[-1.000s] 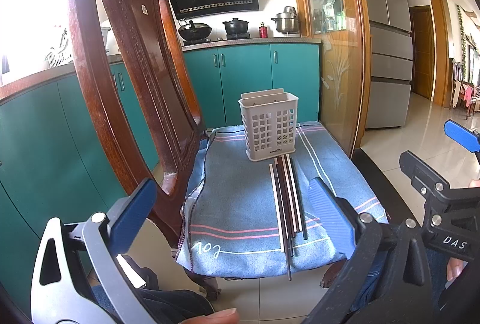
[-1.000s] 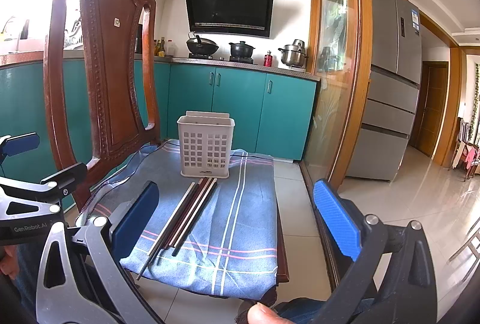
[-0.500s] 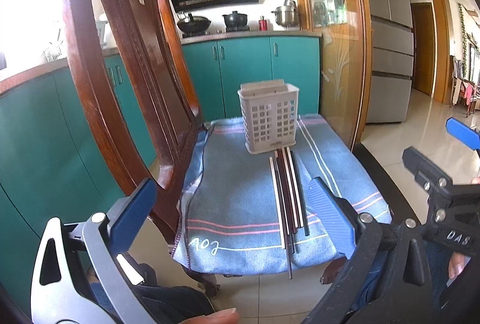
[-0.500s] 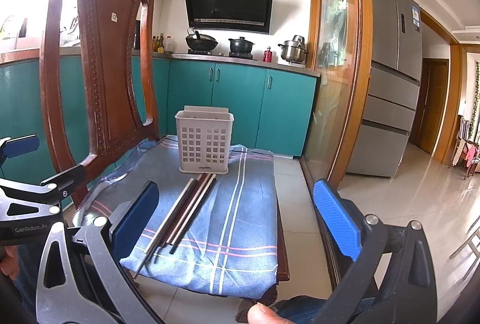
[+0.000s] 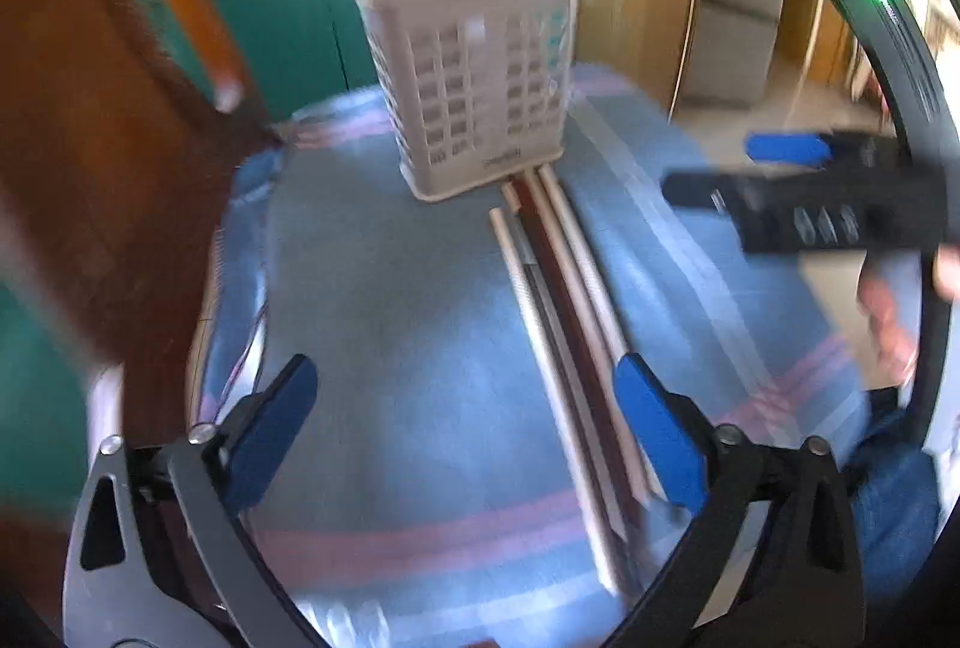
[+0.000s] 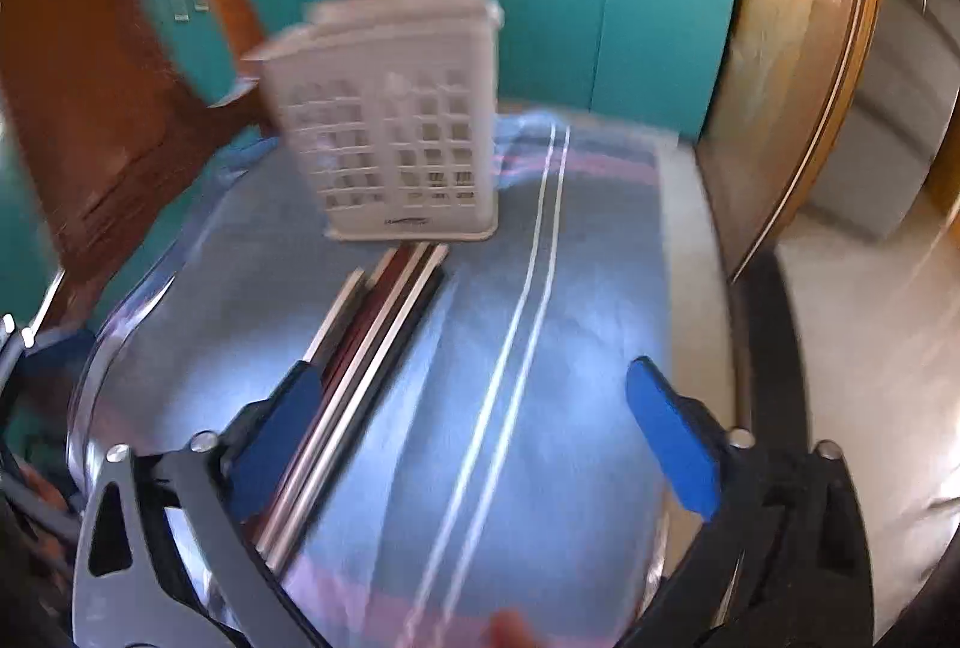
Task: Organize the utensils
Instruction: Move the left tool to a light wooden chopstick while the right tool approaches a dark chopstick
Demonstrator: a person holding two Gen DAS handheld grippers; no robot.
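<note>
Several chopsticks, pale and dark, lie side by side on a blue striped cloth over a chair seat. They run from a white slotted utensil holder toward me. My left gripper is open and empty above the cloth, its right finger over the chopsticks. In the right wrist view the chopsticks lie past the left finger of my right gripper, which is open and empty. The holder stands beyond. Both views are blurred.
The carved wooden chair back rises at the left. Teal kitchen cabinets stand behind. A glass door with a wooden frame is at the right. The right gripper shows at the right of the left wrist view.
Both grippers have moved forward and down over the chair seat. The holder and chopsticks are much nearer in both views. Nothing has been gripped.
</note>
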